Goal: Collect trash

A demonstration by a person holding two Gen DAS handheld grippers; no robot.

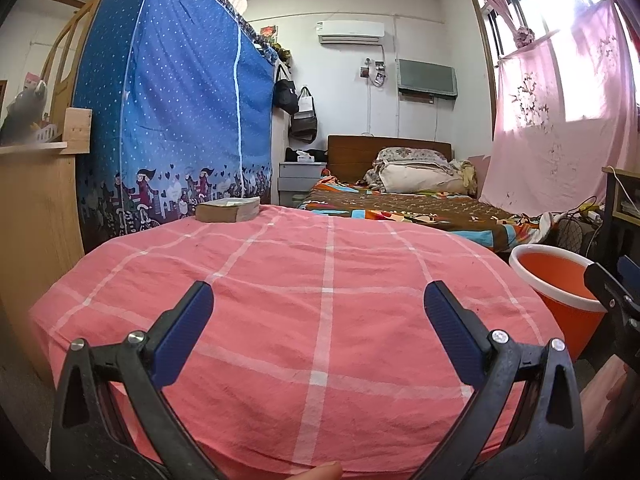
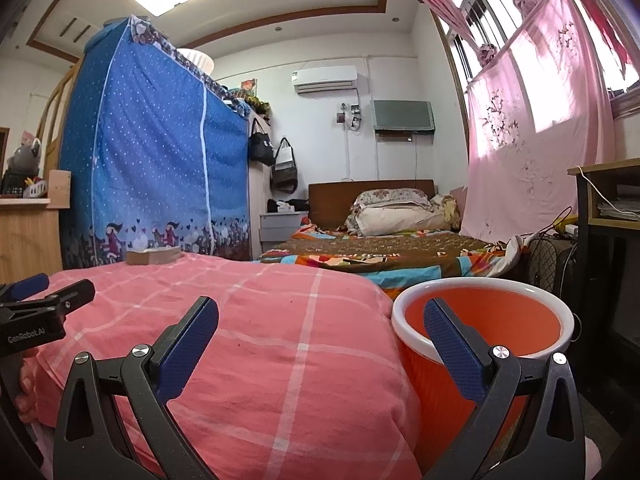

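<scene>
Bucket (image 2: 480,320) is seen beside the pink cover (image 1: 320,300), partly hidden by the right gripper (image 2: 320,344); both it and the left gripper (image 1: 320,320) are spread, empty.

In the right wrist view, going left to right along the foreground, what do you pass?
Left gripper → pink checked bedcover → orange bucket → dark desk.

orange bucket (image 2: 484,320): 1 | tissue box (image 1: 228,209): 1 | hanging bags (image 2: 262,146): 2 | tools (image 1: 318,312): 2
</scene>
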